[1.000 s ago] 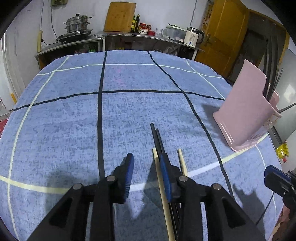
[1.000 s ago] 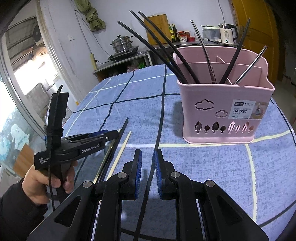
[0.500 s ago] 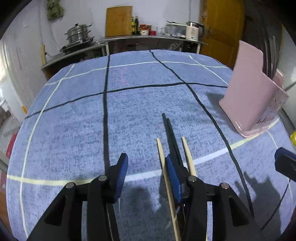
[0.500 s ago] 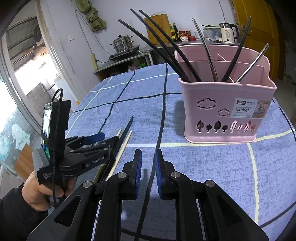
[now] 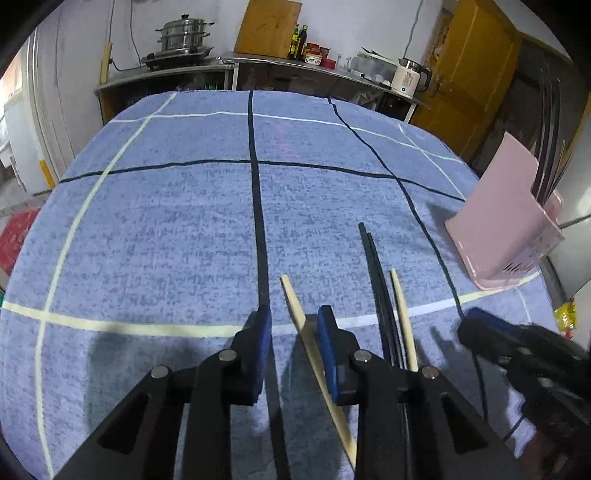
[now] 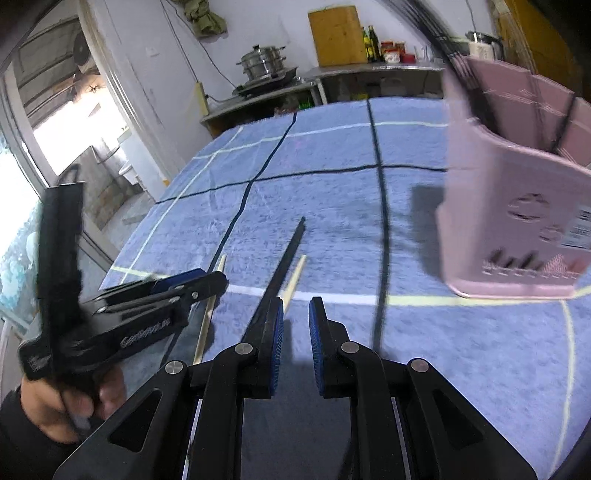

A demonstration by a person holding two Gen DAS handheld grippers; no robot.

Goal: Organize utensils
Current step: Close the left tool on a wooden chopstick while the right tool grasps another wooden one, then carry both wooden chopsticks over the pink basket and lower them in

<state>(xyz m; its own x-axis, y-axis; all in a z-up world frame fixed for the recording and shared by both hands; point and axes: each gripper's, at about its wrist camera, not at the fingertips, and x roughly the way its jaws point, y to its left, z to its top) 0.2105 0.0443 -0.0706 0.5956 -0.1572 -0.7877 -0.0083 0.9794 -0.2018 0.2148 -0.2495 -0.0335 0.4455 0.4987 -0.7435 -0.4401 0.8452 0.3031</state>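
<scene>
left gripper (image 5: 293,328) closing round pale chopstick (image 5: 295,306) | right gripper (image 6: 296,317) empty, fingers apart

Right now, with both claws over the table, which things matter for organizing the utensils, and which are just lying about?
Belongs to the job:
- wooden chopstick between the closing jaws of the left claw
- second wooden chopstick
- black chopsticks
- pink utensil basket
- right claw, holding nothing

Lying about:
- steamer pot
- cutting board
- kettle
- bottles
</scene>
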